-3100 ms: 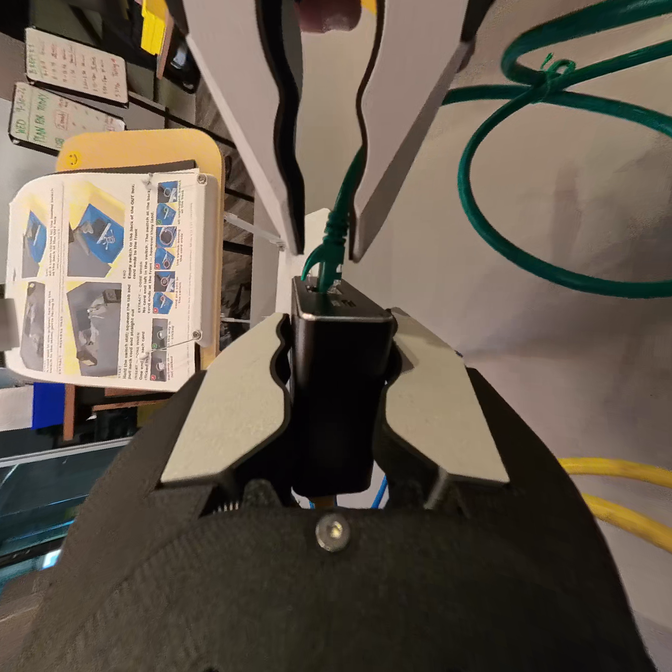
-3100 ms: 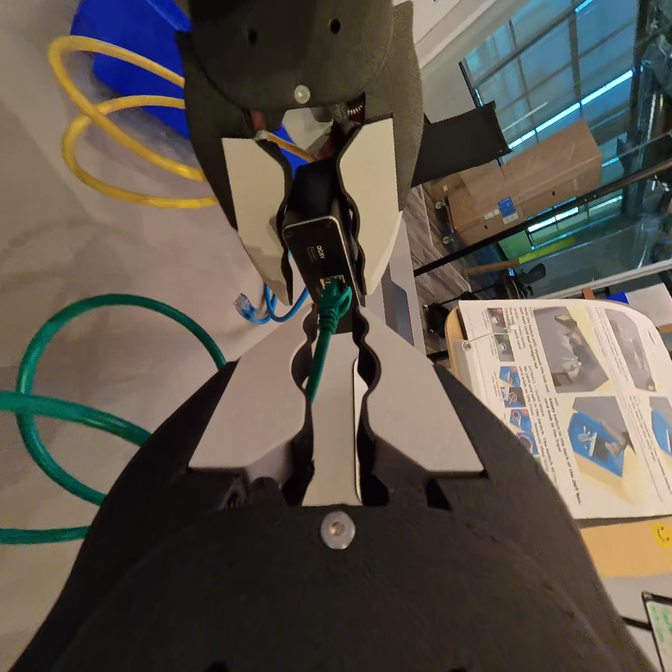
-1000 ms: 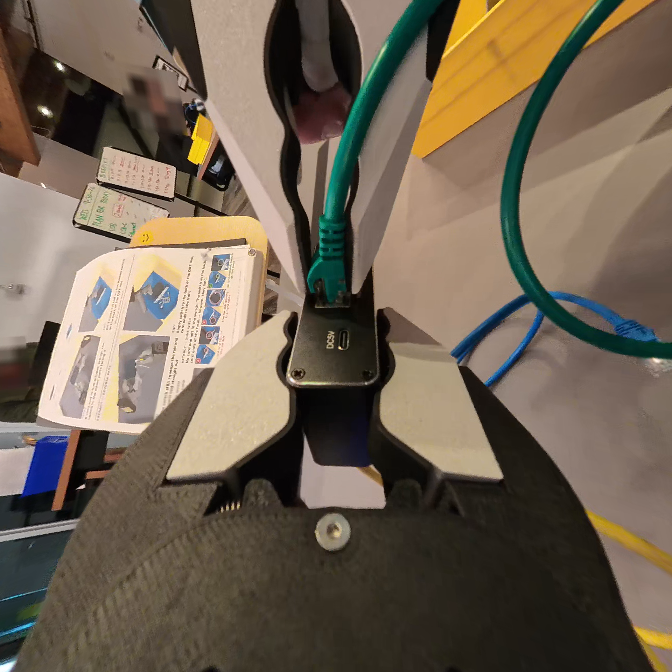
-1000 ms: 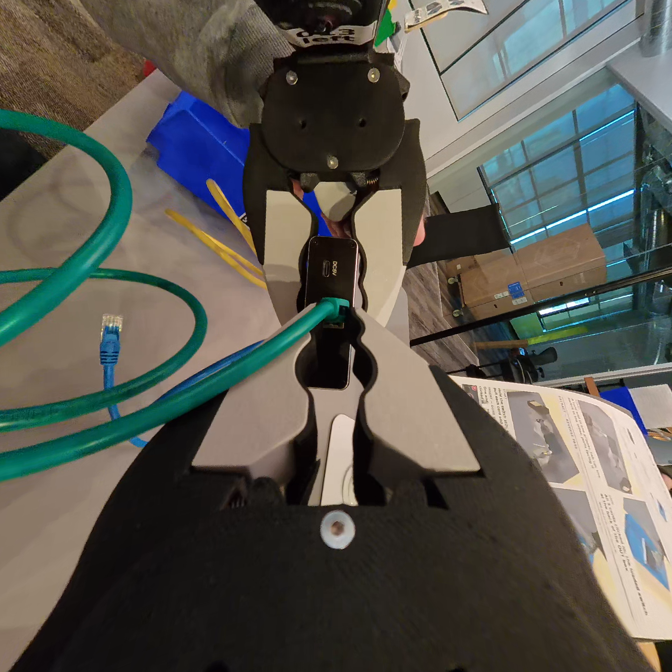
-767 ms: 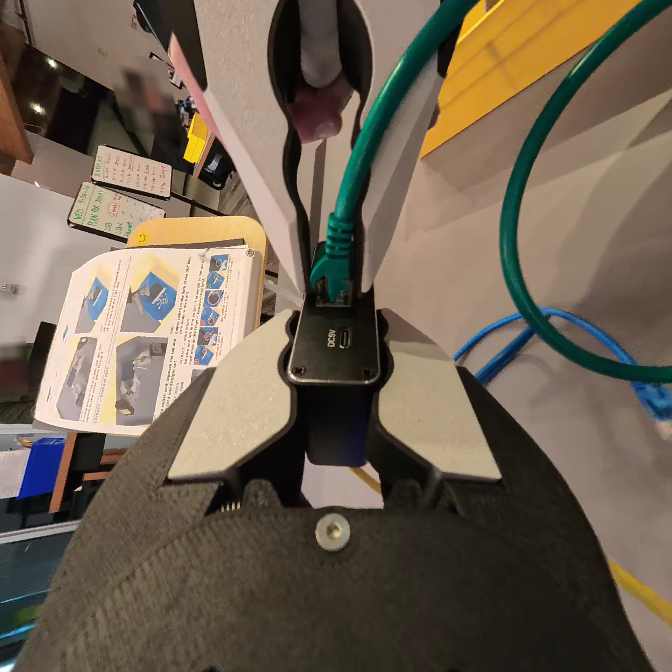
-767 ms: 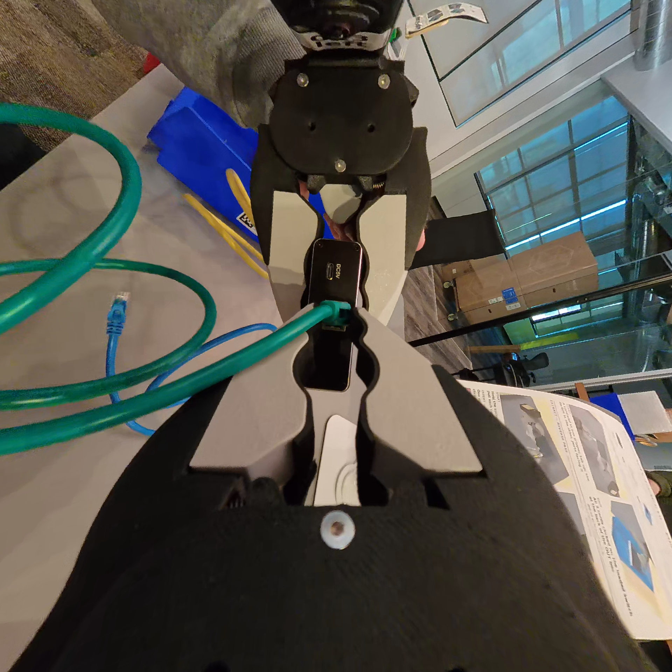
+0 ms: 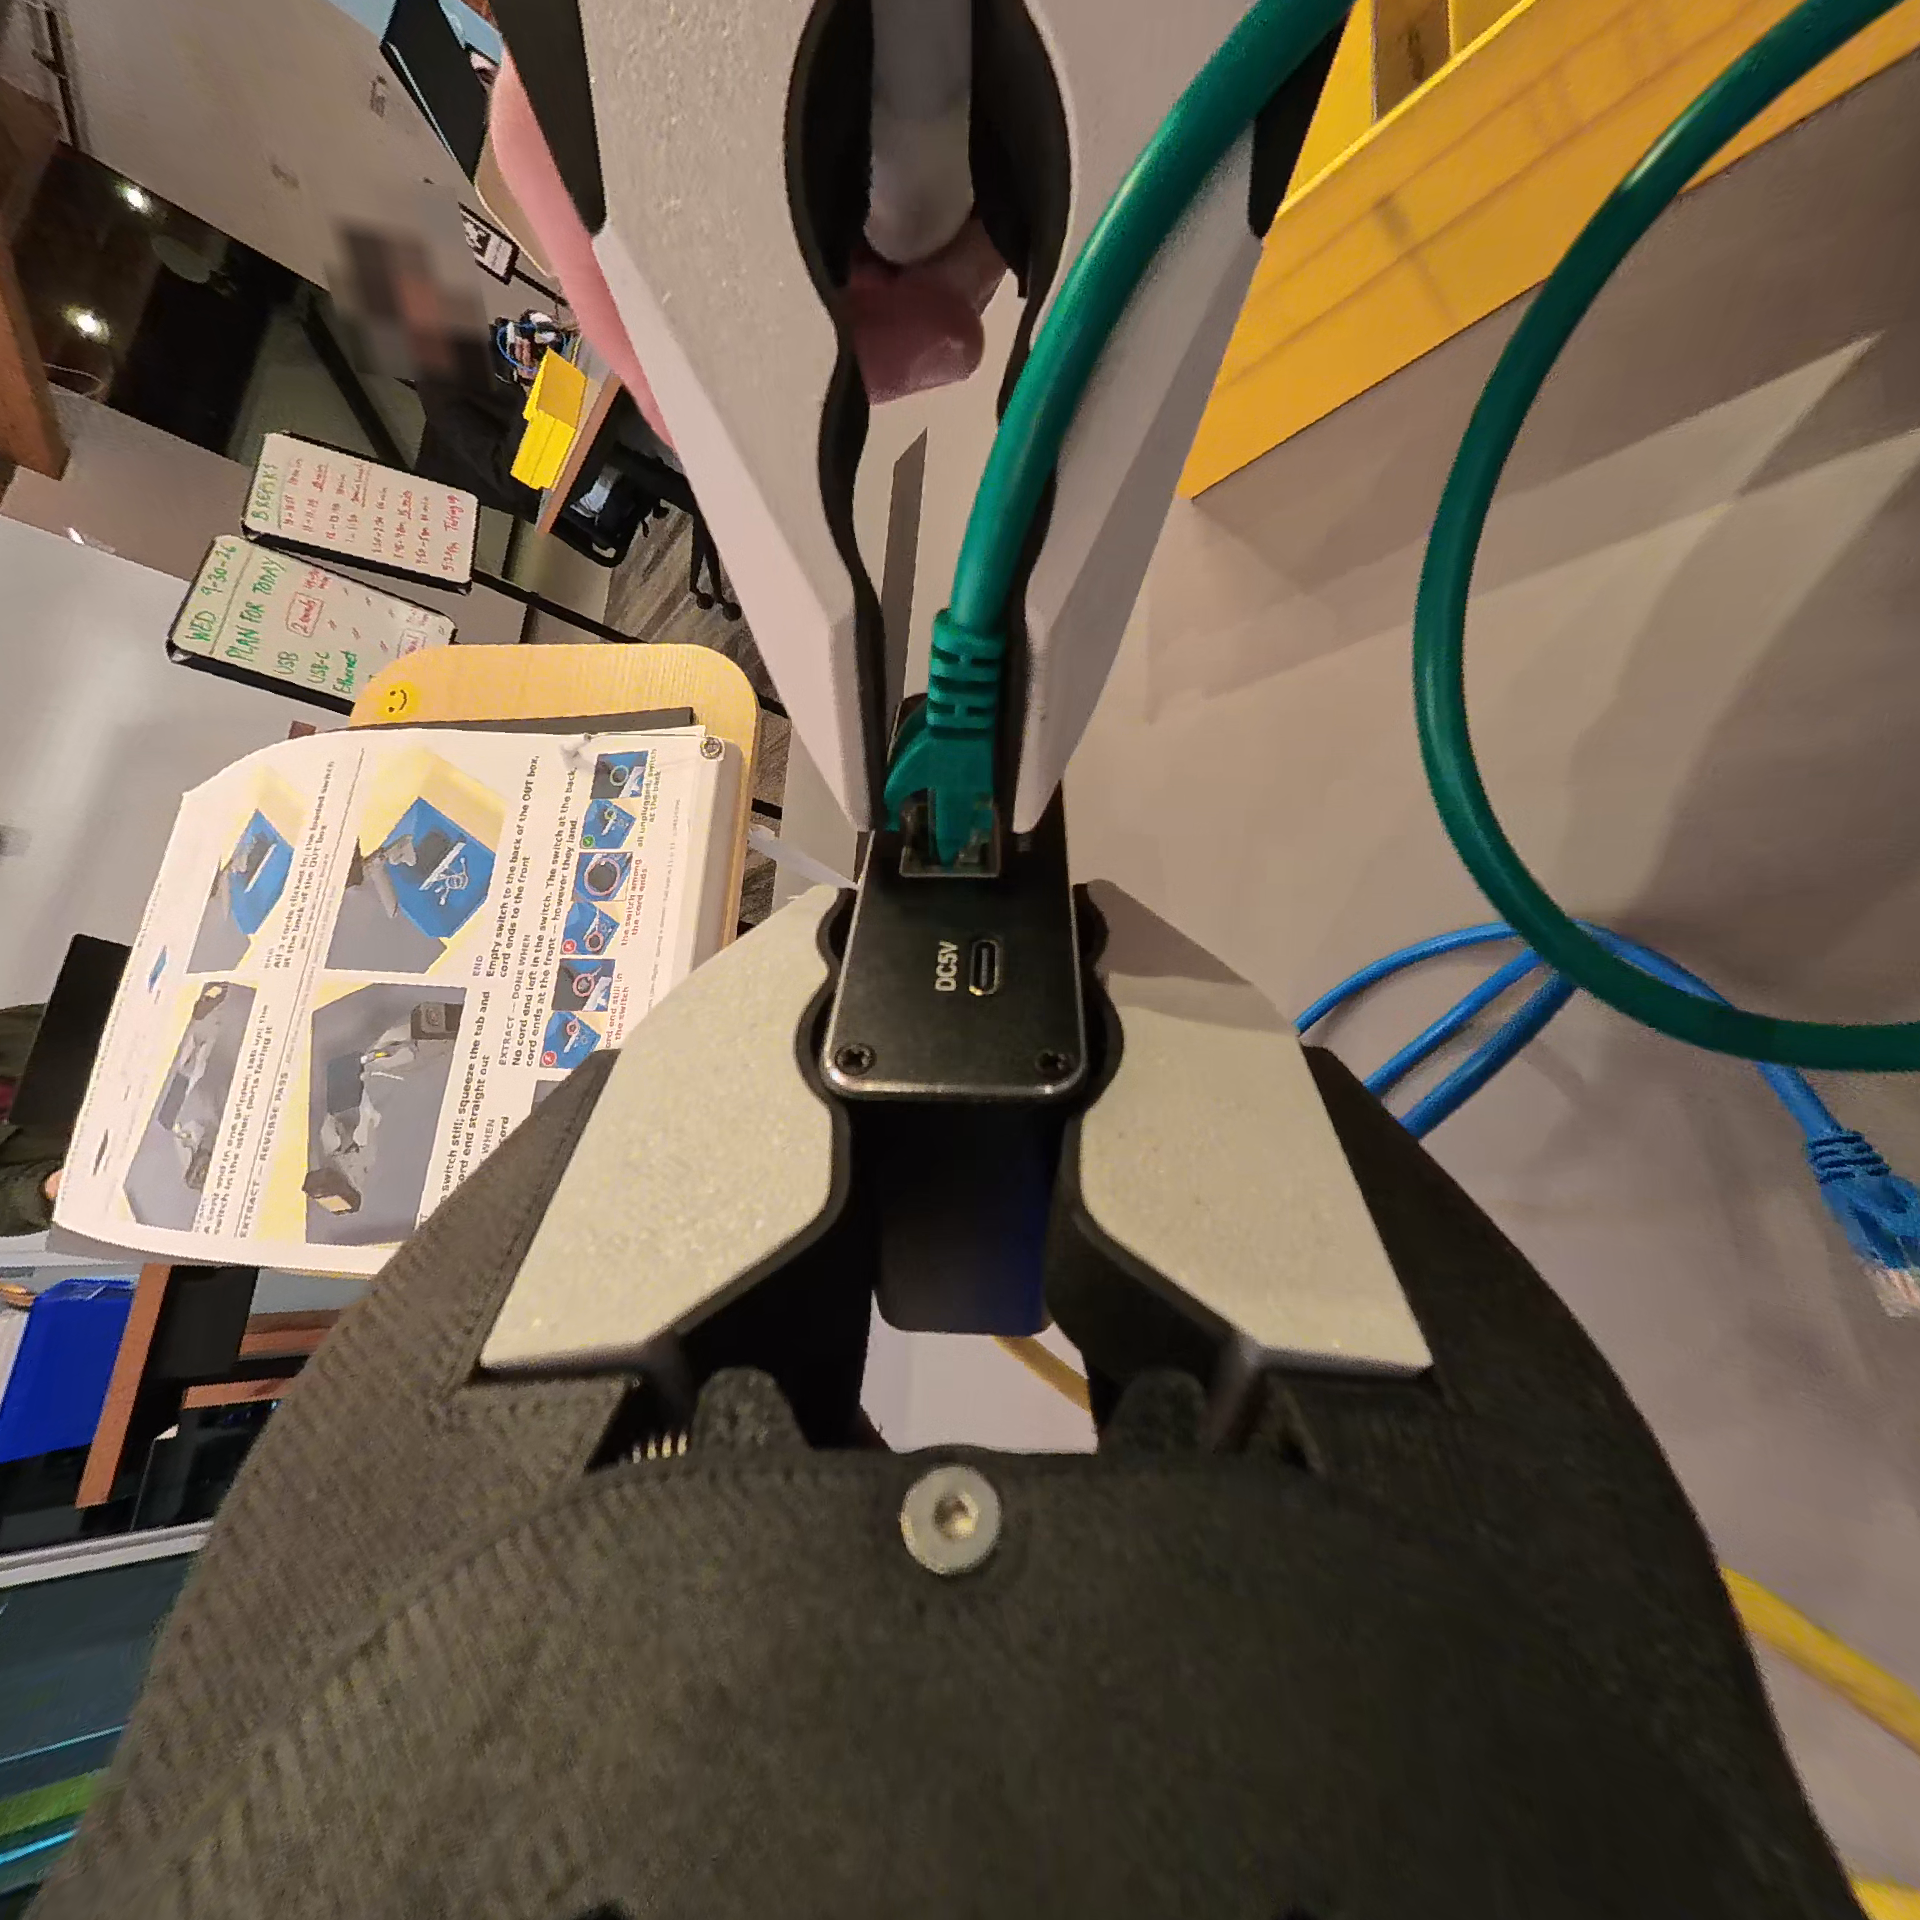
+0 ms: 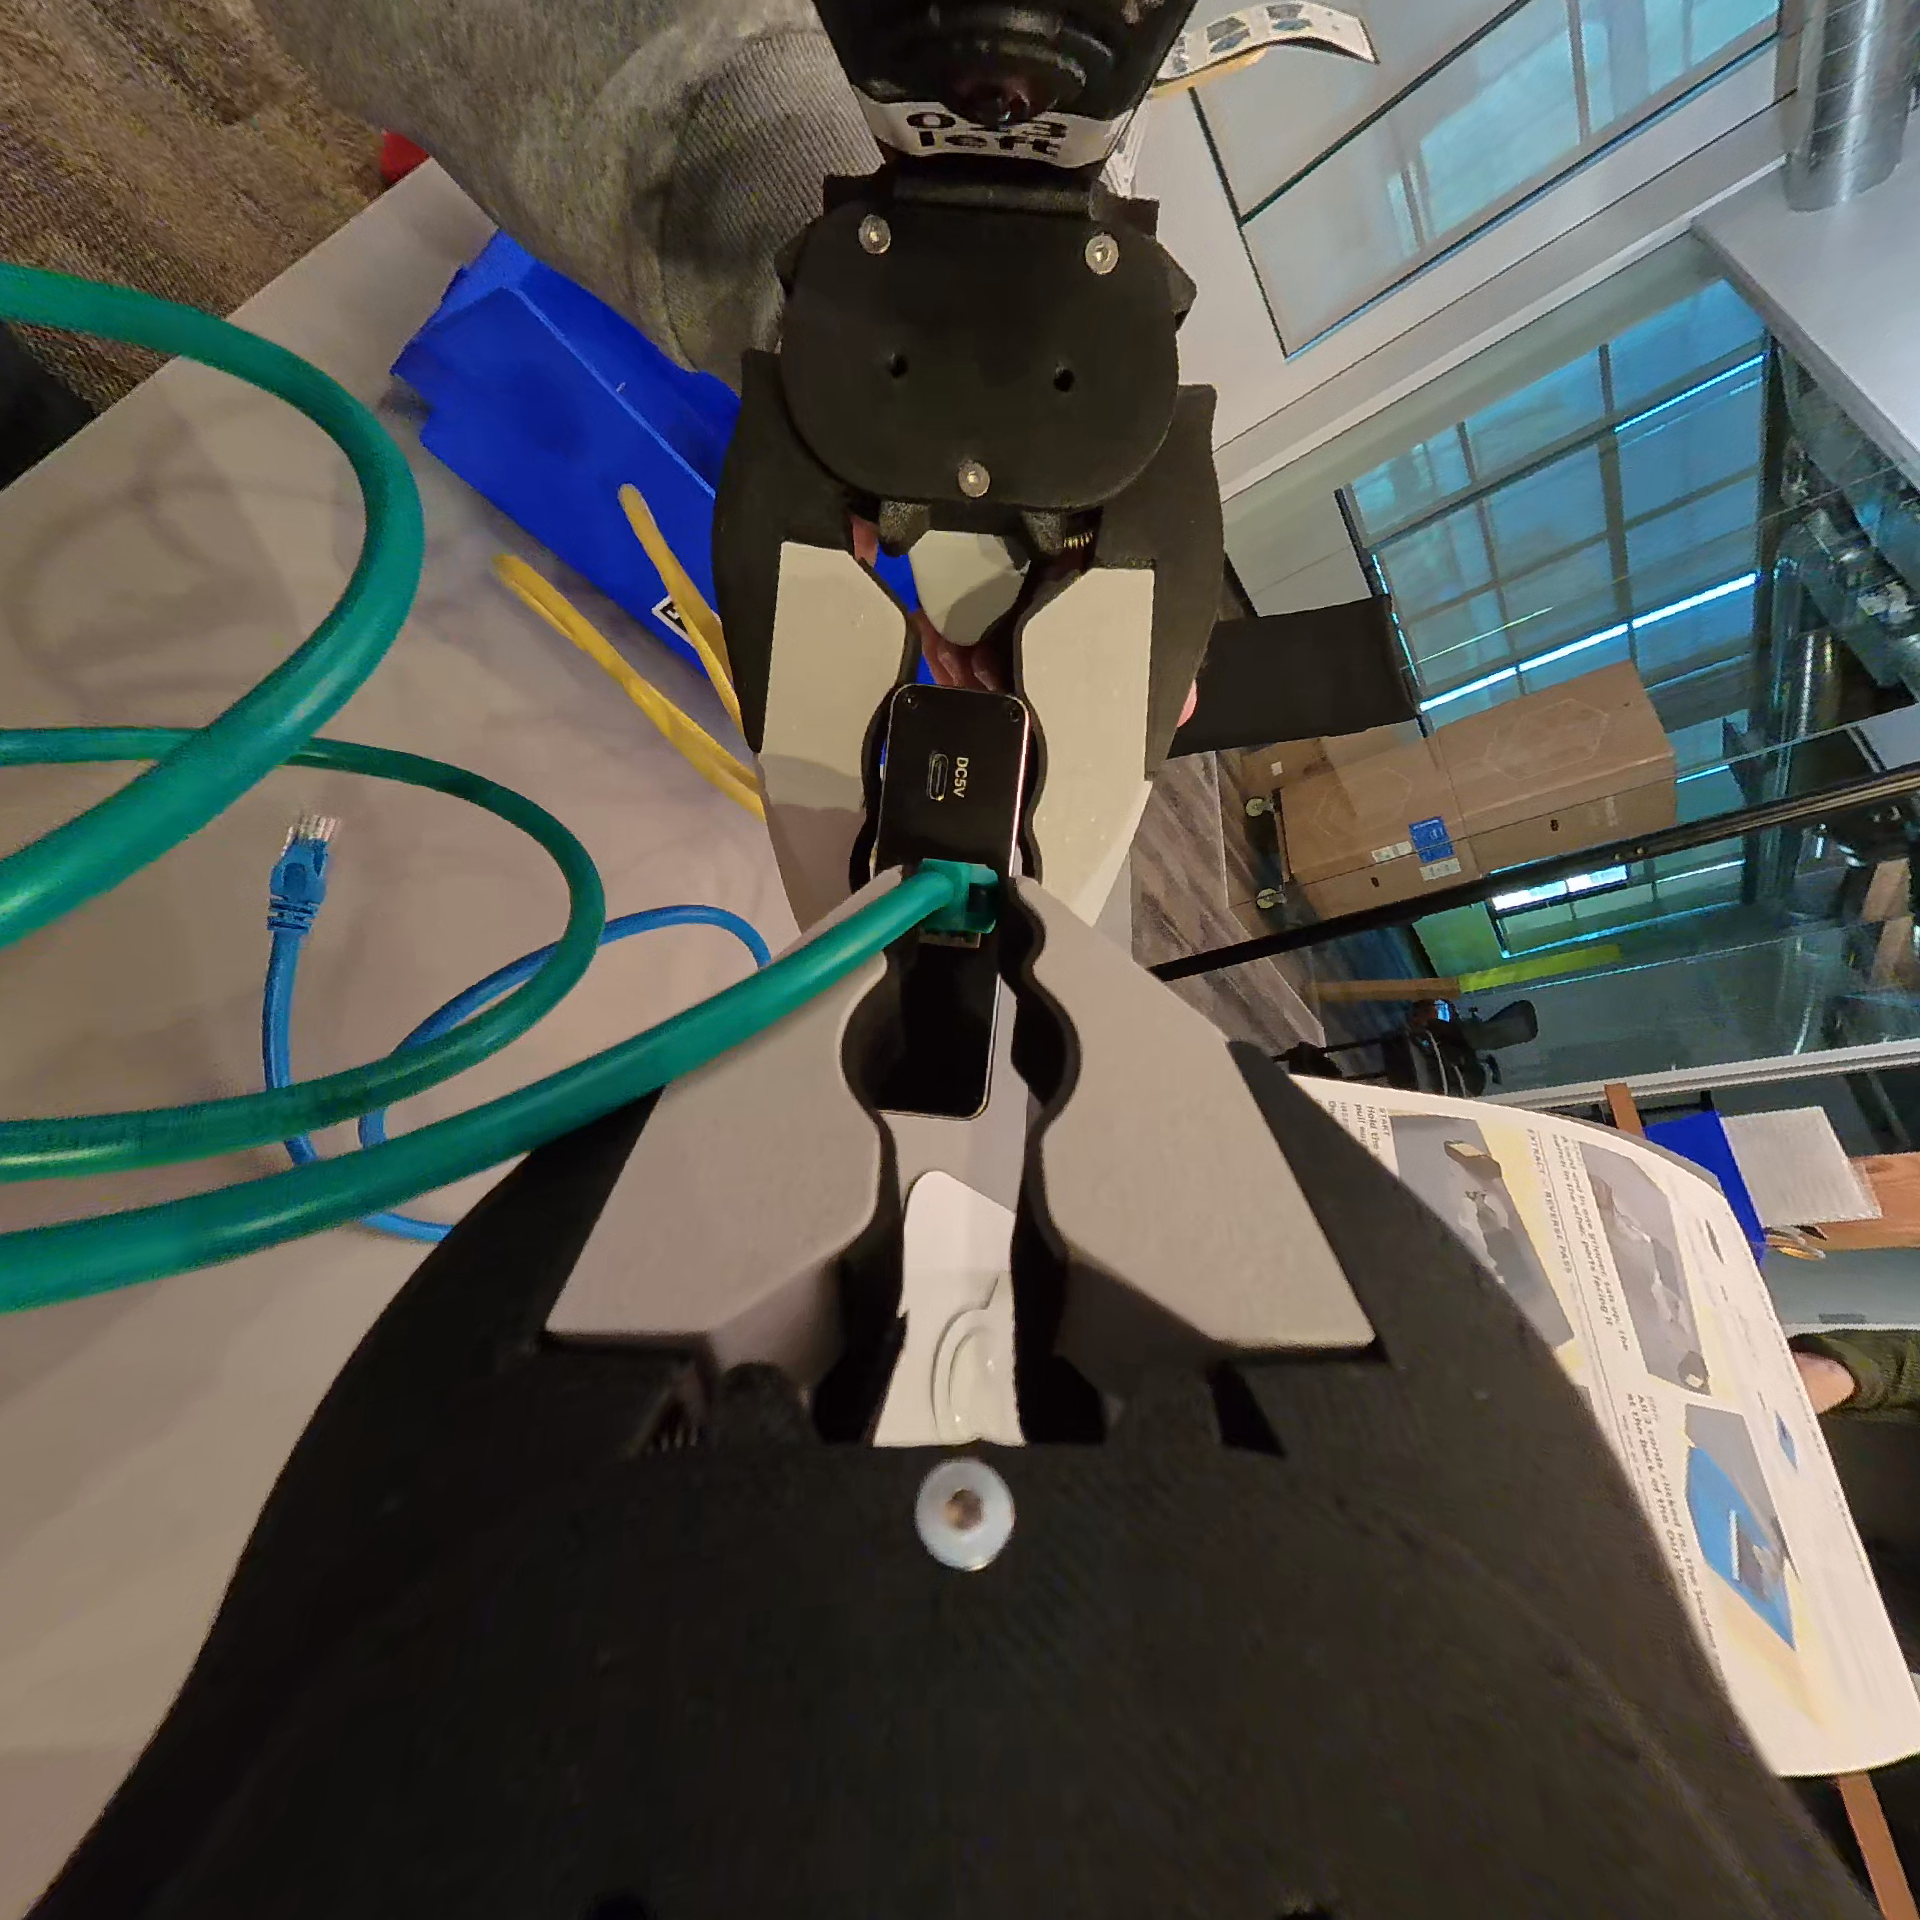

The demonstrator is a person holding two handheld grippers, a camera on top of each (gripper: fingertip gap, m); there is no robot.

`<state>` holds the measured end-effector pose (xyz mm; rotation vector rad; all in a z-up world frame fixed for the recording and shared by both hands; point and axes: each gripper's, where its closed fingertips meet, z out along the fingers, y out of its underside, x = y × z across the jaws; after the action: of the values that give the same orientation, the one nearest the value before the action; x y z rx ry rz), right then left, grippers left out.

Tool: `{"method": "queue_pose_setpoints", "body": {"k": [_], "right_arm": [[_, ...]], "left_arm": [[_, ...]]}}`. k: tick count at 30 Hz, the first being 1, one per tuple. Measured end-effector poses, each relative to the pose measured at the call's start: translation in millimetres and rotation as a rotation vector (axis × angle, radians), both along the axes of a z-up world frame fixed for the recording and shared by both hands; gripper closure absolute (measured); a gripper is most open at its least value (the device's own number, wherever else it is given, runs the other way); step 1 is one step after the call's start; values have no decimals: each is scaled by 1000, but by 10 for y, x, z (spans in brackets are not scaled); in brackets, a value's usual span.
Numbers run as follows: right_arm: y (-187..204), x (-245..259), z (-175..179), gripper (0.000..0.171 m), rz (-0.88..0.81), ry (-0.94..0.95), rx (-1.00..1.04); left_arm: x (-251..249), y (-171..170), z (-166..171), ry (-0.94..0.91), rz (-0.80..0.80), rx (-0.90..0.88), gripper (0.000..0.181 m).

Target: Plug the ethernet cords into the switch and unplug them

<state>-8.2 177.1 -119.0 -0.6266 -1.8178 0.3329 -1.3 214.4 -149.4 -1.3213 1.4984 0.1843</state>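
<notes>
Black switch [image 7: 954, 997] upright, green cord [image 7: 1039, 436] plugged in

I am working in an office-like lab or data-collection space: a grey table [image 8: 187, 1455] strewn with network cords, a printed instruction sheet [image 7: 395, 987] with photos propped up beside me, handwritten whiteboards [image 7: 312, 613] farther back, blue bins [image 8: 551, 416] and yellow bins [image 7: 1455, 239] on the table, cardboard boxes [image 8: 1475, 790] by tall glass walls [image 8: 1621, 499], and wood-look flooring
</notes>
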Motion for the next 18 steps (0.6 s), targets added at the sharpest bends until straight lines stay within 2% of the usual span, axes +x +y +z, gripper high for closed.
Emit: {"method": "queue_pose_setpoints", "body": {"k": [18], "right_arm": [[22, 68, -131, 162, 52, -215, -80]], "left_arm": [[34, 15, -98, 13, -3, -10, 143]]}}
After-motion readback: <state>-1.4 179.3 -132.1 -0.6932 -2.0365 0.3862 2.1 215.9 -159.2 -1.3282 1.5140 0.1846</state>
